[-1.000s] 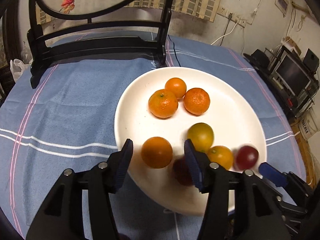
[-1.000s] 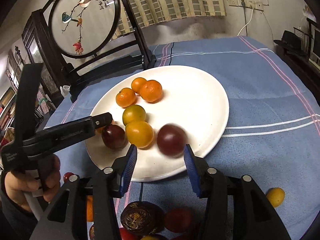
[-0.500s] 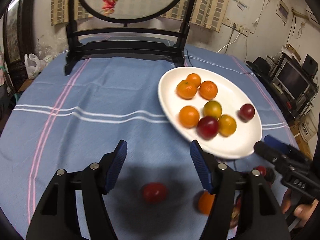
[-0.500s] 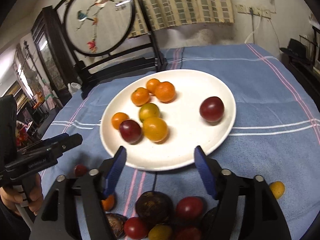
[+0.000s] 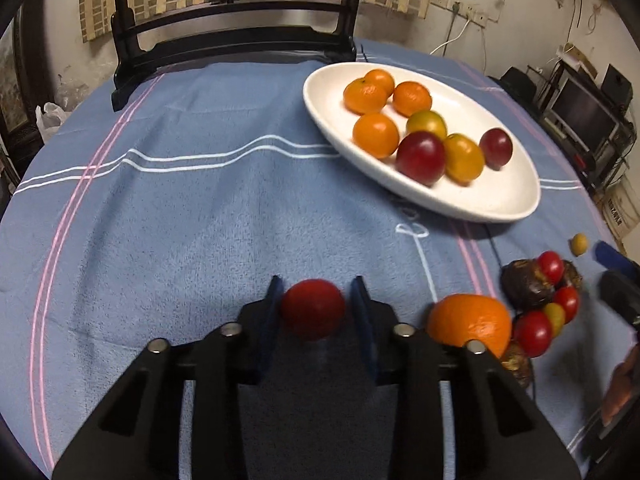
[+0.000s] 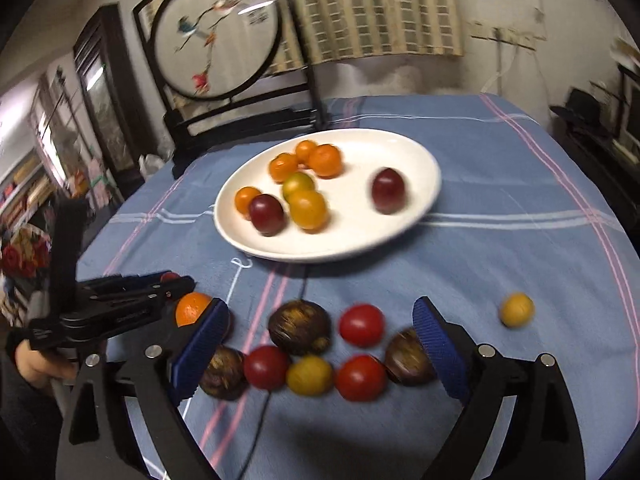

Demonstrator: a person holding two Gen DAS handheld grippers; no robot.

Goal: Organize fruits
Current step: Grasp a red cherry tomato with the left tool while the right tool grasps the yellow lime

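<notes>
A white plate (image 5: 500,200) (image 6: 344,240) holds several oranges, two dark red plums and yellow fruits. My left gripper (image 5: 316,304) is closed around a red tomato (image 5: 313,309) low over the blue cloth; in the right wrist view the left gripper (image 6: 176,280) sits at the left. My right gripper (image 6: 320,332) is open wide above a loose cluster of red tomatoes (image 6: 361,324), dark brown fruits (image 6: 299,327) and a yellow one (image 6: 309,376). An orange (image 5: 470,324) (image 6: 192,308) lies beside the cluster.
A small yellow fruit (image 6: 517,309) (image 5: 579,244) lies alone to the right. A dark wooden stand with a round embroidered screen (image 6: 216,32) stands at the table's far edge (image 5: 232,44). The table is covered by a blue striped cloth (image 5: 160,208).
My left gripper has come down from over the plate to the cloth and closed around the red tomato. My right gripper has pulled back from the plate and opened wider over the loose fruits.
</notes>
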